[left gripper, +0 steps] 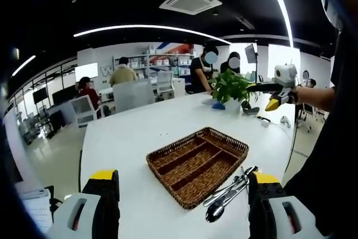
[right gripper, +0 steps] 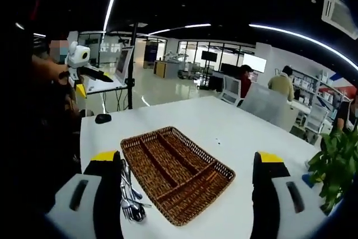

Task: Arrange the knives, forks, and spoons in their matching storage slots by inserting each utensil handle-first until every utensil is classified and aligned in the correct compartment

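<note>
An empty brown wicker cutlery basket (left gripper: 226, 137) with long slots stands on the white table (left gripper: 140, 132). A bundle of metal utensils (left gripper: 229, 190) lies on the table against its near right side. My left gripper (left gripper: 183, 176) is open above the table's near edge, jaws either side of the basket. The right gripper (left gripper: 275, 103) is held up at the far right in a person's hand. In the right gripper view the basket (right gripper: 201, 152) lies between my open right gripper's (right gripper: 187, 163) jaws, the utensils (right gripper: 130, 197) beside the left jaw. The left gripper (right gripper: 84, 85) hangs high at the left.
A potted green plant (left gripper: 232, 88) stands at the table's far side, also seen as the plant (right gripper: 335, 166) at the right. A black mouse (right gripper: 103, 118) lies near a table corner. People, chairs and desks are in the background beyond the table (right gripper: 224, 121).
</note>
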Motion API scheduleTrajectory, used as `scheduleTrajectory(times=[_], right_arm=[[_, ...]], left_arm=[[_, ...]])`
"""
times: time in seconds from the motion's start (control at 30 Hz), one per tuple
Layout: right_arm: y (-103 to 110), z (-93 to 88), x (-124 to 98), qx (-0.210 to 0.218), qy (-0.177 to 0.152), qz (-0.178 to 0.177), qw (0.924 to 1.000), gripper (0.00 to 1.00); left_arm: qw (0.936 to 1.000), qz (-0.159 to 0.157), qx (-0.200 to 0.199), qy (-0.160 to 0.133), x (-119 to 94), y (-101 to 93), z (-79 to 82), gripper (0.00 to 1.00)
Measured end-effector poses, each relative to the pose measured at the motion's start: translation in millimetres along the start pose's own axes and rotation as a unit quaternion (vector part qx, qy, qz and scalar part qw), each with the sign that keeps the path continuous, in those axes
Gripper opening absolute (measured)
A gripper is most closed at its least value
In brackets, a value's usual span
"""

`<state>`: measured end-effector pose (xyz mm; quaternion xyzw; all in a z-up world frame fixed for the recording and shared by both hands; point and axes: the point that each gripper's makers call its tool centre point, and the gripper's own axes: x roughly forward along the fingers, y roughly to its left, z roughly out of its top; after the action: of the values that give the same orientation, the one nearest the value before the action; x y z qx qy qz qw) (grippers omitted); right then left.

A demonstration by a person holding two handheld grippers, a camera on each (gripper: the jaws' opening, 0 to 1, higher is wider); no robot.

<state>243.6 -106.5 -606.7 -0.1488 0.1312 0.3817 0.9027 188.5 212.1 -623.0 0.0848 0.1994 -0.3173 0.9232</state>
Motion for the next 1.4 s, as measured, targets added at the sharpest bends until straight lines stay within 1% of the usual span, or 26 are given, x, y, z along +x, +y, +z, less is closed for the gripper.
scheduleTrajectory(times=[0.1, 0.23, 0.33, 0.43, 0.5, 0.53, 0.57, 0.6, 0.67, 0.77, 0.8, 0.83, 0.87, 0.93, 1.0, 1.03, 1.1, 1.13, 1.17, 1.2, 1.23, 1.27, 1.3, 1.33, 1.37, 1.4], right_arm=[[6.6, -5.8, 4.1, -0.007, 0.009, 0.012, 0.9999, 1.0], [18.0, -11.9, 9.9, -0.013, 0.011, 0.026, 0.9995, 0.99], [22.6, -16.2, 11.9, -0.014, 0.014, 0.03, 0.9994, 0.99], [26.0, -17.1, 11.6, -0.012, 0.014, 0.034, 0.9993, 0.99], [26.0, -17.3, 10.2, -0.01, 0.014, 0.033, 0.9993, 0.99], [25.4, -17.2, 9.5, -0.01, 0.013, 0.031, 0.9994, 0.99], [23.9, -17.0, 8.3, -0.009, 0.012, 0.028, 0.9995, 0.99], [23.2, -17.1, 7.8, -0.006, 0.012, 0.027, 0.9995, 0.99], [21.9, -16.6, 6.0, -0.004, 0.01, 0.024, 0.9996, 0.99], [22.2, -14.6, 2.0, -0.001, 0.007, 0.02, 0.9998, 0.99], [21.6, -14.1, 0.4, 0.003, 0.006, 0.018, 0.9998, 0.99], [21.3, -14.2, -0.7, 0.007, 0.005, 0.017, 0.9998, 0.99], [19.1, -14.9, -2.6, 0.014, 0.005, 0.011, 0.9998, 0.99], [15.5, -17.7, -5.5, 0.029, 0.012, 0.003, 0.9995, 0.99], [9.8, -24.1, -9.0, 0.044, 0.029, -0.009, 0.9986, 1.0], [8.3, -26.6, -10.4, 0.049, 0.034, -0.011, 0.9982, 1.0], [3.7, -29.5, -13.0, 0.051, 0.036, -0.017, 0.9979, 1.0], [0.4, -31.9, -16.2, 0.056, 0.04, -0.022, 0.9974, 1.0], [-0.5, -32.2, -17.0, 0.057, 0.04, -0.024, 0.9973, 1.0], [-3.3, -31.9, -19.5, 0.059, 0.037, -0.029, 0.9971, 1.0], [-4.7, -31.9, -20.9, 0.062, 0.035, -0.031, 0.9969, 1.0], [-5.2, -32.0, -22.3, 0.066, 0.034, -0.032, 0.9967, 1.0], [-6.3, -32.2, -24.1, 0.07, 0.033, -0.034, 0.9964, 1.0], [-7.3, -32.9, -25.5, 0.071, 0.032, -0.036, 0.9963, 1.0], [-8.1, -33.7, -26.8, 0.072, 0.033, -0.038, 0.9962, 1.0], [-8.4, -34.4, -29.3, 0.073, 0.033, -0.04, 0.996, 1.0]], left_arm=[[1.0, 0.0, -0.002, 0.001, -0.7, -0.5, -1.1, 1.0], [1.0, -0.002, -0.001, 0.001, -0.1, -2.8, -0.7, 1.0], [0.9998, -0.012, 0.004, 0.013, 5.4, -8.5, -9.8, 1.0], [0.9997, -0.021, 0.008, 0.013, 10.3, -15.0, -13.1, 1.0], [0.999, -0.037, 0.027, 0.0, 19.0, -24.9, -9.0, 1.0], [0.9982, -0.047, 0.037, 0.006, 24.2, -29.9, -9.9, 1.0], [0.9968, -0.06, 0.052, 0.012, 32.1, -30.1, -15.6, 1.0], [0.9959, -0.067, 0.059, 0.015, 37.3, -31.9, -16.9, 1.0], [0.9937, -0.087, 0.07, 0.014, 49.8, -43.5, -11.1, 1.0], [0.9911, -0.103, 0.083, 0.014, 63.7, -50.5, -6.0, 1.0], [0.9898, -0.11, 0.089, 0.015, 68.6, -53.4, -4.6, 1.0], [0.9887, -0.116, 0.093, 0.018, 71.9, -62.9, -3.0, 1.0], [0.9868, -0.123, 0.102, 0.025, 76.1, -68.0, -4.0, 1.0], [0.982, -0.131, 0.129, 0.044, 81.5, -68.9, -10.0, 1.0], [0.9779, -0.143, 0.14, 0.06, 86.5, -76.4, -15.5, 1.0], [0.9771, -0.145, 0.143, 0.062, 87.2, -78.6, -16.2, 1.0], [0.9728, -0.155, 0.156, 0.073, 92.3, -85.7, -21.3, 1.0], [0.9688, -0.164, 0.167, 0.081, 95.4, -91.2, -24.8, 1.0], [0.966, -0.169, 0.177, 0.084, 97.3, -95.3, -26.0, 1.0], [0.9614, -0.177, 0.198, 0.074, 100.1, -101.2, -23.3, 1.0], [0.9581, -0.187, 0.208, 0.062, 104.5, -110.2, -21.3, 1.0], [0.9576, -0.193, 0.204, 0.064, 107.7, -114.6, -23.5, 1.0], [0.9552, -0.205, 0.201, 0.073, 113.0, -120.2, -29.6, 1.0], [0.9522, -0.211, 0.207, 0.079, 117.4, -123.8, -34.4, 1.0], [0.9509, -0.22, 0.204, 0.077, 123.3, -129.4, -36.7, 1.0], [0.9528, -0.234, 0.182, 0.065, 126.0, -137.0, -34.2, 0.99]])
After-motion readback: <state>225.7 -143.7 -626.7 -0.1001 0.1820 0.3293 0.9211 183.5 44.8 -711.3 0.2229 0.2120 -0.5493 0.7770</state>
